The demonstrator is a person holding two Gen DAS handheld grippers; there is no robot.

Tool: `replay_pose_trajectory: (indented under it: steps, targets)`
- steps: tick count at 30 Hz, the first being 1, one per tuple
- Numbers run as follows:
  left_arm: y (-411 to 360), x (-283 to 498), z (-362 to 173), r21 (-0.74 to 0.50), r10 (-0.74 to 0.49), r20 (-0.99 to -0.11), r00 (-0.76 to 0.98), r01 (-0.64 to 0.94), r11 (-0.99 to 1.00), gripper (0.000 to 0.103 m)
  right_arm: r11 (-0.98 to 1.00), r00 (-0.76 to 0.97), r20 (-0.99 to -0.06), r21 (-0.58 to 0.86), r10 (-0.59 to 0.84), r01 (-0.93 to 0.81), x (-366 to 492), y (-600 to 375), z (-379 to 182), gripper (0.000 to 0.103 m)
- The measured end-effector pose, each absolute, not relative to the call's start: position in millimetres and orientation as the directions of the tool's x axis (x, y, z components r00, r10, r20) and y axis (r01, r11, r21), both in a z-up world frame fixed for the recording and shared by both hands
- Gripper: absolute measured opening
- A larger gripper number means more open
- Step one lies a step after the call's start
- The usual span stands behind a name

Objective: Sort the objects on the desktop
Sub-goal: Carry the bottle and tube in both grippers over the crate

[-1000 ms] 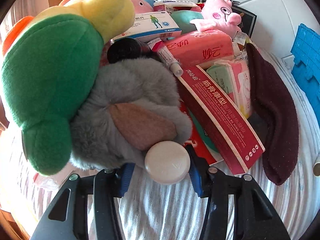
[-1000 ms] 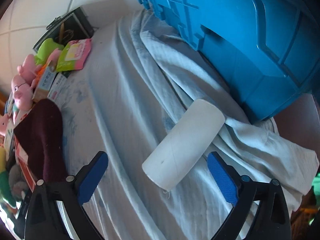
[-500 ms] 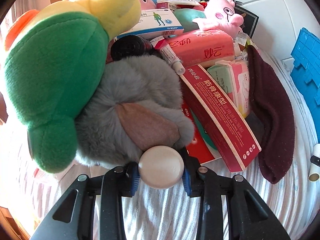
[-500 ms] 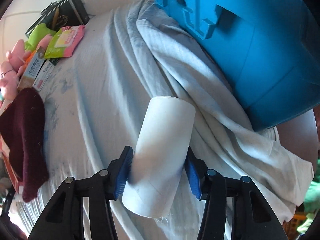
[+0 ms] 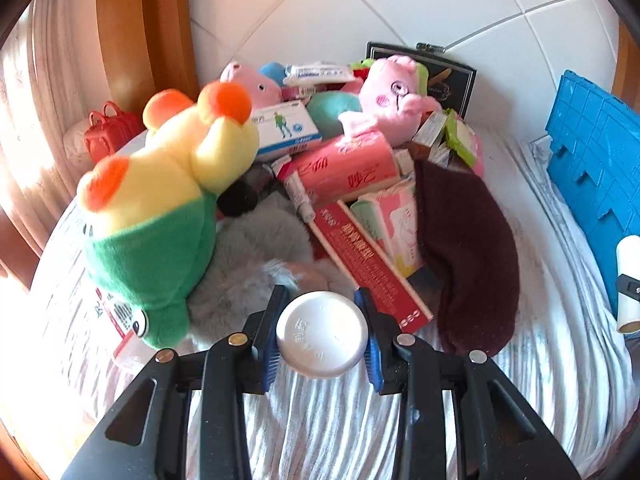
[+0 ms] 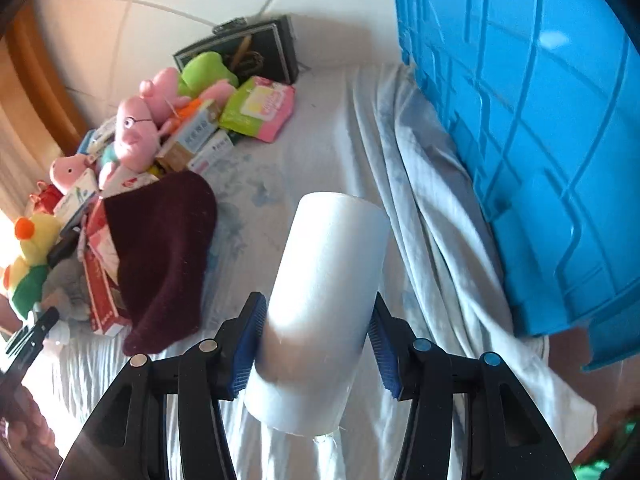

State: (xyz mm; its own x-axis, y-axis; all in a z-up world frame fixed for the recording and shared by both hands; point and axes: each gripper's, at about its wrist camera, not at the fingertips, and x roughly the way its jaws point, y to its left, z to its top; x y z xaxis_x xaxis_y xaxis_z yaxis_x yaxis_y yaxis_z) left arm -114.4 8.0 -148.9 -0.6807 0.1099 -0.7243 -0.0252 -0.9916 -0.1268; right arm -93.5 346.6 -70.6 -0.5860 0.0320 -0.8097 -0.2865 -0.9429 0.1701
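Beside the blue crate (image 6: 532, 140), both grippers carry a picked item above the sheet-covered surface (image 6: 340, 128).

Largest first: the crate stands at the right edge of the sheet; the heap of plush toys and boxes (image 5: 320, 168) lies well apart from it, the dark red sock (image 5: 468, 256) at its near edge; the right gripper (image 6: 316, 344) is clamped on the white roll (image 6: 328, 300), lifted clear of the cloth; the left gripper (image 5: 322, 334) pinches the small round white jar (image 5: 322, 334). Judged step: transport after pickup; next, each item likely needs carrying over the crate's rim before release.
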Motion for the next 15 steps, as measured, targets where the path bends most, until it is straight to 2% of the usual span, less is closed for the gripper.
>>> replay_pose_trajectory:
  steps: [7, 15]
  targets:
    - [47.1, -114.9, -79.0, -0.086, 0.136, -0.622, -0.771, -0.106, -0.991, 0.033, -0.972, -0.733, -0.68, 0.157, 0.02, -0.172, -91.6, 342.8, 10.4, 0.05]
    - [120.5, -122.1, 8.0, -0.091, 0.249, -0.498, -0.831, -0.236, -0.967, 0.033, -0.977, -0.848, -0.519, 0.105, 0.105, -0.185, -66.8, 381.6, 100.7, 0.05]
